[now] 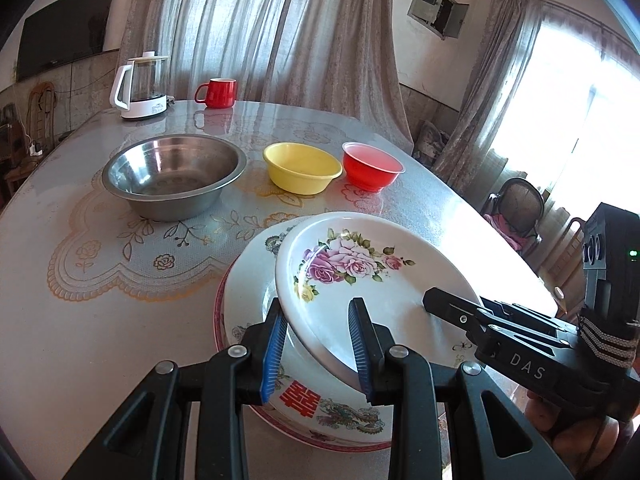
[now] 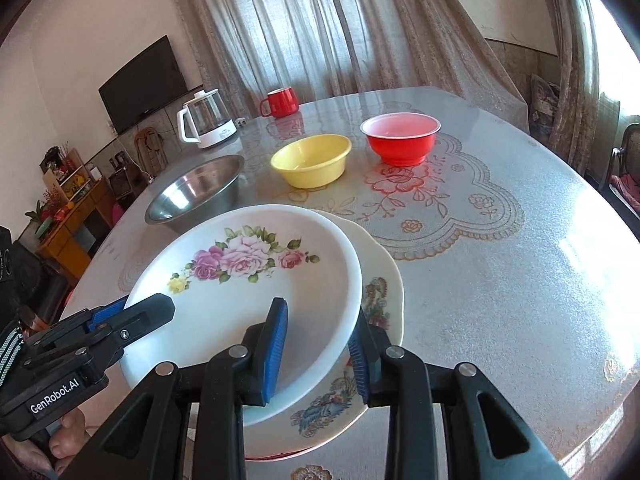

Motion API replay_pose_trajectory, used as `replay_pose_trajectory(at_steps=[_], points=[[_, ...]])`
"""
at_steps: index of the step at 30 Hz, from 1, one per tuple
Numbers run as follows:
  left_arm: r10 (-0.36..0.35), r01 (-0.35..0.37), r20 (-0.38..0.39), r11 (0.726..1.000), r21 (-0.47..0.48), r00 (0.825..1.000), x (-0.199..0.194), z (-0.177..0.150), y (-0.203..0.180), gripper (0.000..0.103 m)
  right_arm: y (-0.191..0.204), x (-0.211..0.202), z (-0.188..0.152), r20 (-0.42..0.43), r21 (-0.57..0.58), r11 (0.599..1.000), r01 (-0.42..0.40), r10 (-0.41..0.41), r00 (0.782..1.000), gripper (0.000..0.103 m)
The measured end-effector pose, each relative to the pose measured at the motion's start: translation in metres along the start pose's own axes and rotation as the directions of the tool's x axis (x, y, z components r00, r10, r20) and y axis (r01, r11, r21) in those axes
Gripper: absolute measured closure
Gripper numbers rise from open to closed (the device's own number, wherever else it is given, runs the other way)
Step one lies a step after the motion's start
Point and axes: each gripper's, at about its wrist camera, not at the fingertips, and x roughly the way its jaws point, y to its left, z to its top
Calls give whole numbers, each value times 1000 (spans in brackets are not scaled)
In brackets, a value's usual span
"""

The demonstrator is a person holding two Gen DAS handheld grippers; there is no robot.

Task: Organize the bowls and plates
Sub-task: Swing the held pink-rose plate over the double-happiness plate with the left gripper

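Where the left wrist view looks along the left gripper, its blue-padded fingers stand partly apart and straddle the near rim of the rose plate, one pad outside the rim and one over the plate's inner face; whether the pads press the rim cannot be told. The rose plate lies tilted on a larger patterned plate bearing a red double-happiness character, with a pink-rimmed plate's edge beneath it. Entering from the right, the right gripper, lettered "DAS", reaches onto the rose plate's far side. Farther along the bench stand a steel bowl, a yellow bowl and a red bowl, then a kettle and a red mug.

Seen from the right wrist, the right gripper likewise holds its fingers partly apart astride the rose plate rim, contact uncertain. At lower left the left gripper, marked "GenRobot.AI", meets the opposite rim. Behind the plate the steel bowl is partly hidden.
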Motion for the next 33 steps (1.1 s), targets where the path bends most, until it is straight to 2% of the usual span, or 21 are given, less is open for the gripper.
replay_pose_trajectory(at_steps=[33], points=[[61,-60,-25,998,16,998,3,-5,-6,70,-2,8,-8,-39,7,1000,17,-17,999,72]])
